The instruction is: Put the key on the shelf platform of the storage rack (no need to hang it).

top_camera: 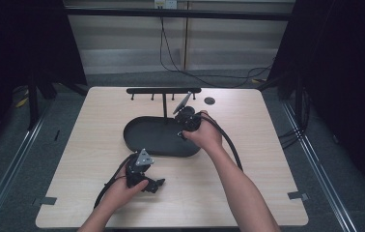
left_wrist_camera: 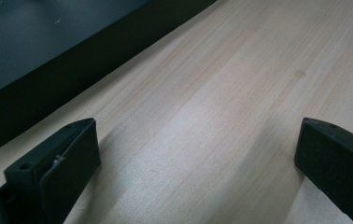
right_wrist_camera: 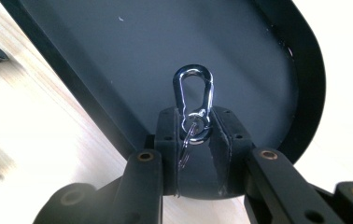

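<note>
Carabiner (right_wrist_camera: 193, 95) over black tray (right_wrist_camera: 95, 51) — hook rack (top_camera: 163, 91) behind

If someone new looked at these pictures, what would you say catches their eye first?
Most striking is the shiny silver carabiner, pinched at its ring end in the right gripper over the black oval tray at mid-table. Behind the tray stands a black T-shaped rack with small pegs under its bar. Near the table's front edge, the left gripper rests on bare wooden table with its jaws wide apart.
</note>
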A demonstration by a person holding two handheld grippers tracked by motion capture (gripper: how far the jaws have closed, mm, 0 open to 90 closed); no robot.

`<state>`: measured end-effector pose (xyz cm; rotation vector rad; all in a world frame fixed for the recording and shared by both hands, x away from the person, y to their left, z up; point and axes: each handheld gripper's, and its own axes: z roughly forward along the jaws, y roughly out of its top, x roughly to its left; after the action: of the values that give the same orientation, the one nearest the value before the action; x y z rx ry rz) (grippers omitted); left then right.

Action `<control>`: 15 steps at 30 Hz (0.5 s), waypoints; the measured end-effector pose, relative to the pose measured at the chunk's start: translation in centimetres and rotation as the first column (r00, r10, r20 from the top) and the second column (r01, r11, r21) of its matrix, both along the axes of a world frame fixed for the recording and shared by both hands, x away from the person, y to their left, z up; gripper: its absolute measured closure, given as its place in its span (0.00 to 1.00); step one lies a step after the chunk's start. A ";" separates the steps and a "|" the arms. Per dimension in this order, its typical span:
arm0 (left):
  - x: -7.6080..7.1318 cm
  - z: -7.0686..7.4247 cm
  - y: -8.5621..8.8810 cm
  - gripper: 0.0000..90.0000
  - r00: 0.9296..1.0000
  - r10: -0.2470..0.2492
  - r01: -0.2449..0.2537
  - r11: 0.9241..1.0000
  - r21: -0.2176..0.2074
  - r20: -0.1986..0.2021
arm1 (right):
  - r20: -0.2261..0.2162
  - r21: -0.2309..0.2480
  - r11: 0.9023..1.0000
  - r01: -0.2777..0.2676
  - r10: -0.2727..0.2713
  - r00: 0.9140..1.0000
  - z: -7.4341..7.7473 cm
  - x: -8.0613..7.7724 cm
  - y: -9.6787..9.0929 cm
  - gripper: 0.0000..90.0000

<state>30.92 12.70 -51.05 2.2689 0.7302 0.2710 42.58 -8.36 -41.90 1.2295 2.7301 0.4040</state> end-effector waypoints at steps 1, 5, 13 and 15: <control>0.0 0.0 0.0 0.00 1.000 0.000 0.000 1.000 0.000 0.000 | 0.007 0.001 1.000 -0.009 0.009 1.000 -0.1 0.0 0.0 0.82; 0.0 0.0 0.0 0.00 1.000 -0.001 0.001 1.000 0.000 0.000 | 0.001 0.002 1.000 -0.004 0.004 1.000 -0.3 0.1 0.2 0.82; 0.0 0.0 0.0 0.00 1.000 -0.001 0.001 1.000 -0.002 0.002 | -0.003 0.001 1.000 -0.009 0.009 1.000 -0.8 0.2 0.6 0.82; 0.0 0.0 -0.1 0.00 1.000 -0.001 0.001 1.000 -0.002 0.003 | -0.005 -0.005 1.000 -0.010 0.010 1.000 -0.9 0.3 0.7 0.82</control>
<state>30.91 12.65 -51.07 2.2664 0.7272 0.2727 42.86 -7.71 -42.82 1.2179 2.7411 0.3945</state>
